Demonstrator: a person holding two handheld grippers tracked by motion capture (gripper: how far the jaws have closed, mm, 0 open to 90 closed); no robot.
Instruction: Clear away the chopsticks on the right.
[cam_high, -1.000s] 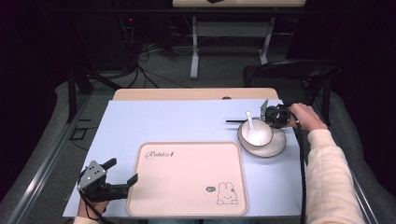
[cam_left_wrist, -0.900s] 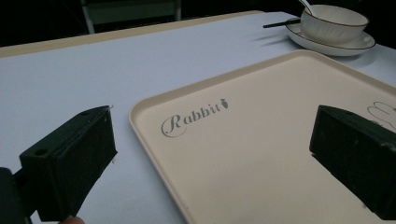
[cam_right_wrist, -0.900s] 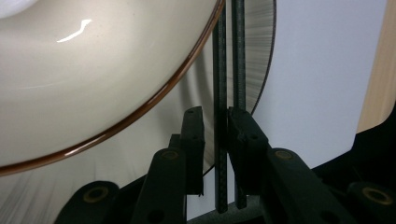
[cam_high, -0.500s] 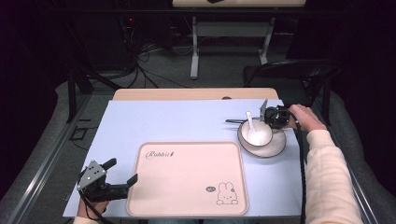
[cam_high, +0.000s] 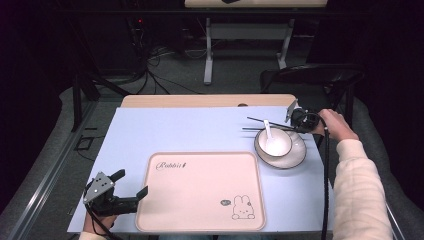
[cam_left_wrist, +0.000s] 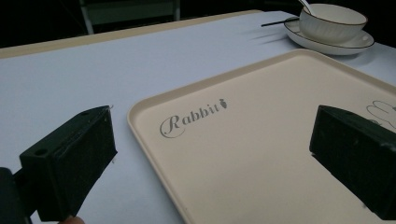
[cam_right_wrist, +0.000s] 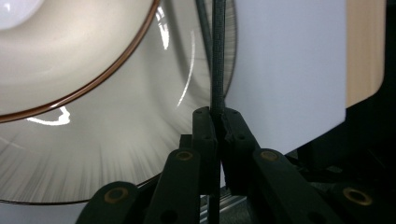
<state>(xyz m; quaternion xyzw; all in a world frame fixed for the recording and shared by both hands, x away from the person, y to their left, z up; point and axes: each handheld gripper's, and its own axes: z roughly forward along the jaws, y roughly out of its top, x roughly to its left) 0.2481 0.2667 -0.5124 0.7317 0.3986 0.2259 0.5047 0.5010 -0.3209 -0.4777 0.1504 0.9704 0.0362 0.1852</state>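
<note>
1. Lying flat near the counter (cam_high: 200, 127) front: beige tray (cam_high: 200, 192), empty.
2. Sitting right: bowl (cam_high: 274, 142) on saucer (cam_high: 295, 157).
3. Hovering wide open, motionless: left hand-held gripper (cam_high: 131, 185).
4. Having just closed, now pinching chopsticks (cam_right_wrist: 217, 56) beside the saucer; likely lifting next: right hand-held gripper (cam_right_wrist: 215, 116).

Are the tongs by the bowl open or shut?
Shut. The right tongs pinch a thin black chopstick between closed jaws, beside the white brown-rimmed bowl.
</note>
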